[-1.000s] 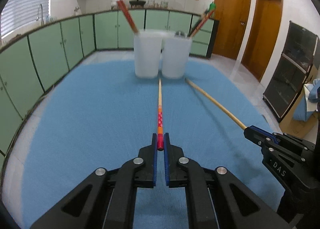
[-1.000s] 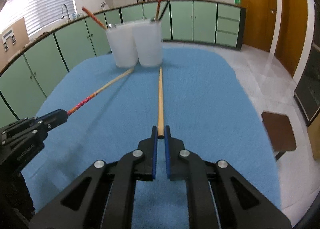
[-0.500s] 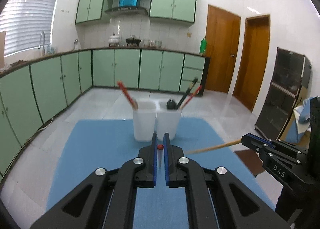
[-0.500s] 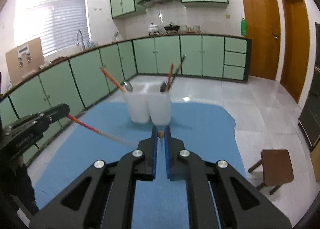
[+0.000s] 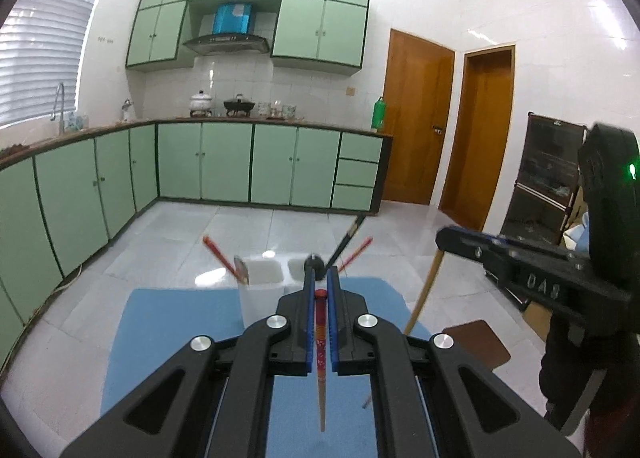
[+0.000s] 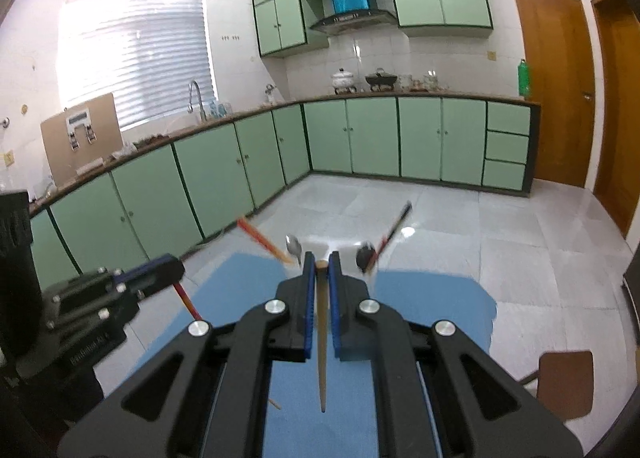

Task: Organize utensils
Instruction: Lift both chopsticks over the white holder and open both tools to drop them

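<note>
- Kitchen cabinets (image 5: pixel 224 162) and floor fill both views now; a second ago the blue cloth (image 5: pixel 168 322) filled them.
- Cloth sits low in frame, its far edge behind the two white cups (image 5: pixel 260 290), open tiles beyond.
- Left gripper (image 5: pixel 320 294) clamps the red-ended chopstick (image 5: pixel 321 338), lifted, tip hanging down.
- Right gripper (image 6: pixel 321 270) pinches the plain wooden chopstick (image 6: pixel 322 338), likewise raised.

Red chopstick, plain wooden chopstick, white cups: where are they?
red chopstick (image 5: pixel 321 334): left wrist view, patterned shaft between the jaws.
plain wooden chopstick (image 6: pixel 321 322): right wrist view, shaft between the jaws.
white cups (image 5: pixel 260 300): left wrist view, left cup's wall.
</note>
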The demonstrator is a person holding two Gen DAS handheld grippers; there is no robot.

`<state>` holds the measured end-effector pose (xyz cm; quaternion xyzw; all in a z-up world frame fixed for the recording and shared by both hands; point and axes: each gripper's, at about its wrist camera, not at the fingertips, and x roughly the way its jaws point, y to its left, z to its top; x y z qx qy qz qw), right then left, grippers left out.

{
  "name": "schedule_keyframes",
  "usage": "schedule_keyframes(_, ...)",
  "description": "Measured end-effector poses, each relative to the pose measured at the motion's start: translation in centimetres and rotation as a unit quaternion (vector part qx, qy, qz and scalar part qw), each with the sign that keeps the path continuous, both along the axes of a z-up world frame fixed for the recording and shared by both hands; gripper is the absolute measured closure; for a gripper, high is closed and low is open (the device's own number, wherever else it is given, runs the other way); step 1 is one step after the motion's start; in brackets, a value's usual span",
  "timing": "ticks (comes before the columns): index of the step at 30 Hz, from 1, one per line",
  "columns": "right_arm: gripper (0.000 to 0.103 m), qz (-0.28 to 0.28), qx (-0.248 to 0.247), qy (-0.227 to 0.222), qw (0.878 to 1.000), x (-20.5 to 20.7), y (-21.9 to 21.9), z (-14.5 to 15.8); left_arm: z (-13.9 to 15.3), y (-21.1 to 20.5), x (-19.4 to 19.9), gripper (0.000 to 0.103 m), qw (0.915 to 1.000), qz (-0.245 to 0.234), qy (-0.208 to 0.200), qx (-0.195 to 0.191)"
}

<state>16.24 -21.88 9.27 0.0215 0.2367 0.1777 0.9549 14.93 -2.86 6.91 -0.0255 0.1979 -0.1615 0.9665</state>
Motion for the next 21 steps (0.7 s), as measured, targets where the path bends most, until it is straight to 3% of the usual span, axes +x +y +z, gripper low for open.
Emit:
schedule_keyframes(9,0.097,-0.02,0.012,-0.072,0.997,7.3,0.1,5.8,6.0,0.1,6.6,0.097,0.9969,0.024,-0.074,0.003)
schedule_keyframes(13,0.097,-0.031,0.009,-0.084,0.996,10.5,0.2,6.6,8.1,-0.1,10.4,0.097,0.9938,0.04,-0.104,0.006)
schedule_keyframes(16,0.097,-0.039,0.006,-0.082,0.996,13.0,0.2,5.9,8.0,-0.5,12.6,0.097,0.9923,0.048,-0.114,0.008)
schedule_keyframes(21,0.097,-0.04,0.004,-0.055,0.998,16.3,0.5,3.1,5.2,-0.6,16.2,0.097,0.9944,0.055,-0.09,0.008)
